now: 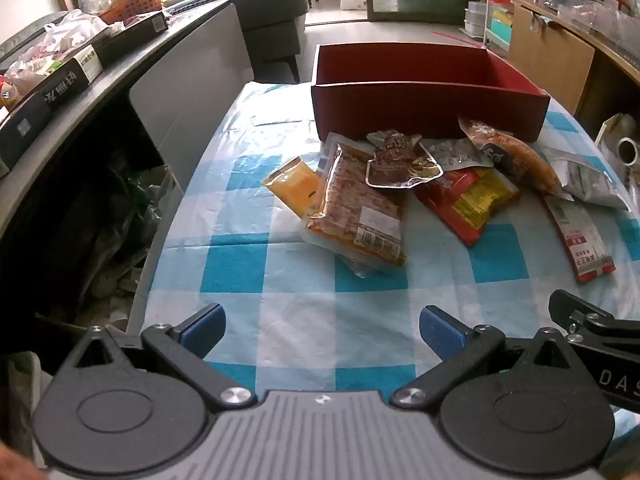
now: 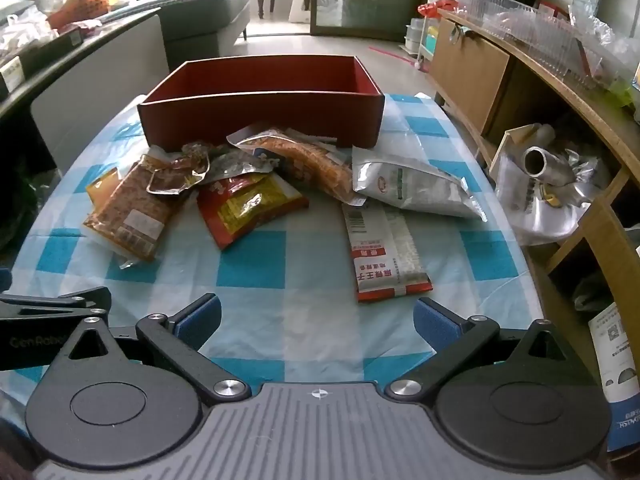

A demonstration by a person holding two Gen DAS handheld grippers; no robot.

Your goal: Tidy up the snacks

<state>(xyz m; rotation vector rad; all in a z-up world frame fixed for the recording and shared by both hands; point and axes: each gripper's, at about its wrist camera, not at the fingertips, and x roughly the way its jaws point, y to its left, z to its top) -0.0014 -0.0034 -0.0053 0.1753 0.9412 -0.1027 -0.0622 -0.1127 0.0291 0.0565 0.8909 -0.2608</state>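
Judging by their look, the snack packets [image 1: 400, 184] are light, crinkly and slippery, best pinched at a flat sealed edge. They lie heaped at twelve o'clock from both grippers, just before the empty red box [image 2: 260, 96], well apart from the pads. The left gripper [image 1: 320, 332] and right gripper [image 2: 316, 324] both gape wide, holding nothing.

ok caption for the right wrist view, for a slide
Open right gripper hovers over checked tablecloth, snack packets piled before an empty red box.
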